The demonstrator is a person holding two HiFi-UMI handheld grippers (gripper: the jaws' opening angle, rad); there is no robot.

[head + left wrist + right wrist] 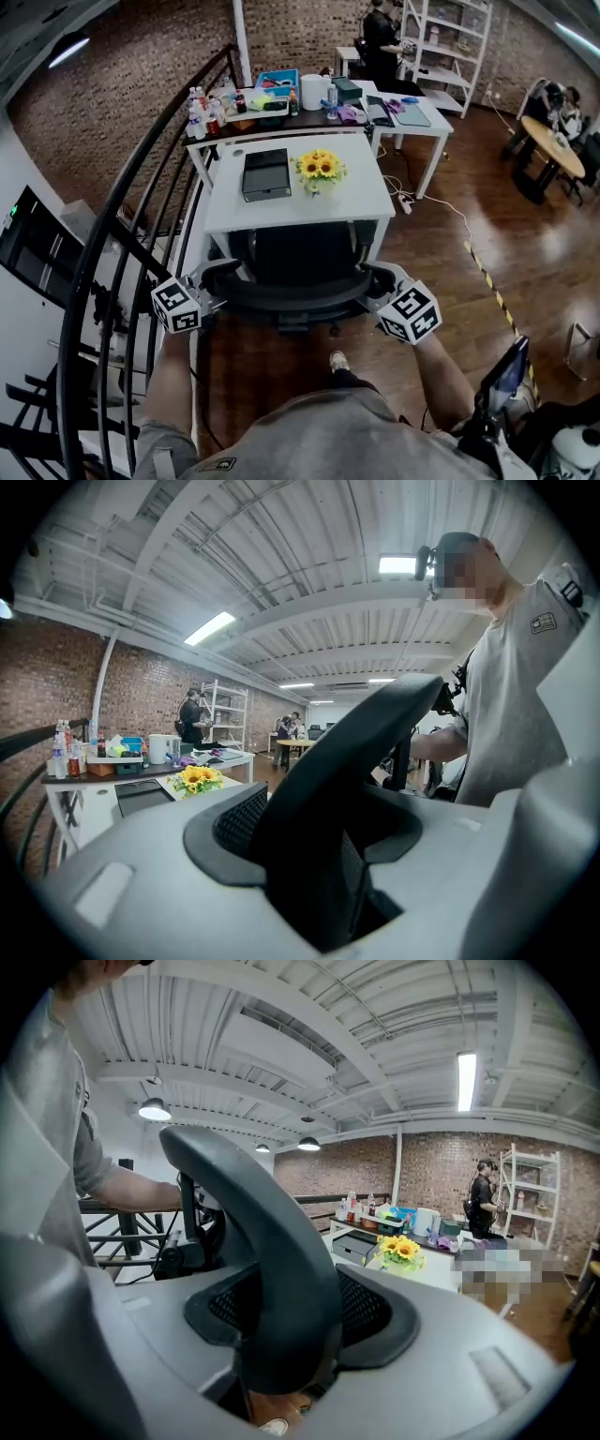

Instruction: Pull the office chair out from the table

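The black mesh office chair (291, 267) stands tucked against the front edge of the white table (361, 202). In the head view my left gripper (216, 279) clasps the left edge of its backrest and my right gripper (375, 279) clasps the right edge. In the left gripper view the curved backrest rim (356, 761) runs between the grey jaws of the left gripper (319, 836) and fills the gap. The right gripper view shows the same: the rim (272, 1260) sits wedged in the right gripper (291, 1335). Both are shut on the chair.
A black box (266, 174) and a sunflower bouquet (319, 169) sit on the table. A dark curved railing (122, 234) runs close on the left. Behind stands a cluttered desk (309, 98). A cable and power strip (408, 202) lie on the wooden floor. My foot (339, 362) is behind the chair.
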